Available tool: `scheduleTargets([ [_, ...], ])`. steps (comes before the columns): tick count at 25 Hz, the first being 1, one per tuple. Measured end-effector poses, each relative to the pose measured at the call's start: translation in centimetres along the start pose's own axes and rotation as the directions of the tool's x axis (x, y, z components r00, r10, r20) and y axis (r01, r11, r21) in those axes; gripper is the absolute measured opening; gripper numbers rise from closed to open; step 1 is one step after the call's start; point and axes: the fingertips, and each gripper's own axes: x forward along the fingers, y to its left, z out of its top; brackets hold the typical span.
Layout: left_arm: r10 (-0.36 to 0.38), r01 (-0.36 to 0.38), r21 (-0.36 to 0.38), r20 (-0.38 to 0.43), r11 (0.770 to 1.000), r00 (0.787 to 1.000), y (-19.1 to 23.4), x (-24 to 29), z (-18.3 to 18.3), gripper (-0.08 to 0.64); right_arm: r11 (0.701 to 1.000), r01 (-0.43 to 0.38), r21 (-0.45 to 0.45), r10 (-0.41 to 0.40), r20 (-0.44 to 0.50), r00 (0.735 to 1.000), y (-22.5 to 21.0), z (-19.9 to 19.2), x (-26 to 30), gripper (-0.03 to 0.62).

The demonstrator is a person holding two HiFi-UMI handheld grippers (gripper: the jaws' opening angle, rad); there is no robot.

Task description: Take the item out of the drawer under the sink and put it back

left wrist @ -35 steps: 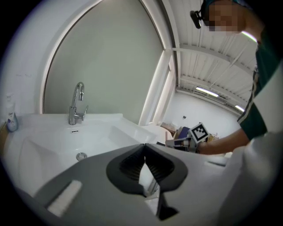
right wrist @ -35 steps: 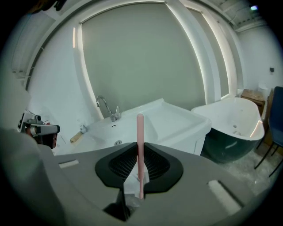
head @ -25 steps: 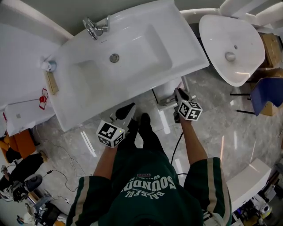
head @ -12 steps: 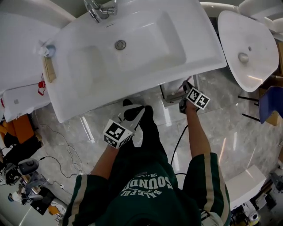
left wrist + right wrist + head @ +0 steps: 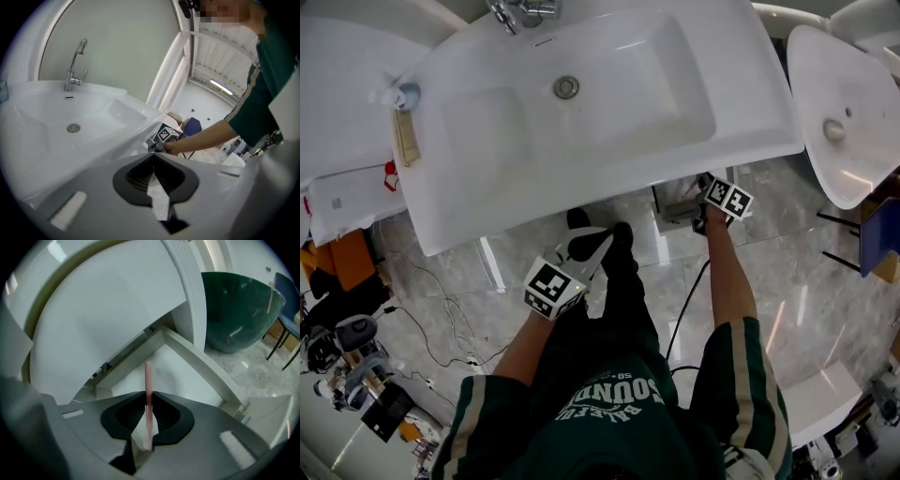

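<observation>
Under the front right corner of the sink (image 5: 581,141) the drawer (image 5: 164,366) stands pulled open. It is a shallow white box with flat, smooth panels and nothing visible on its floor. The sink is glossy white ceramic, a rectangular bowl with a round metal drain, and it overhangs the drawer. The floor (image 5: 787,281) is polished grey marbled tile.

The right gripper (image 5: 148,393) hangs just in front of the drawer mouth and points down into it. Its jaws are pinched on a pink stick (image 5: 148,378); no gap shows at the pads. The stick is thin, straight and looks rigid, probably plastic. Its long axis runs along the jaws' own line, and its free end sticks out ahead toward the drawer floor without touching it.

The key relation is that the drawer opening lies straight ahead of and below the stick's tip. The put-back looks like a short push forward and down, then a release. The stick should then lie flat, and it is light enough that it may roll.

The left gripper (image 5: 153,157) has its jaws closed together with nothing in them. It sits well apart by the sink's front edge, so the right hand is clearly the nearer one.
</observation>
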Motion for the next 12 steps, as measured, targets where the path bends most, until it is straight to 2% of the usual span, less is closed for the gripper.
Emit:
scheduleTargets([
  [12,0.020,-0.020,-0.013,-0.008,1.000,1.000,0.9,-1.0,-1.8,0.051,0.999,0.041,-0.028,-0.043,-0.061,0.997,-0.7,-1.3,3.3,0.051],
])
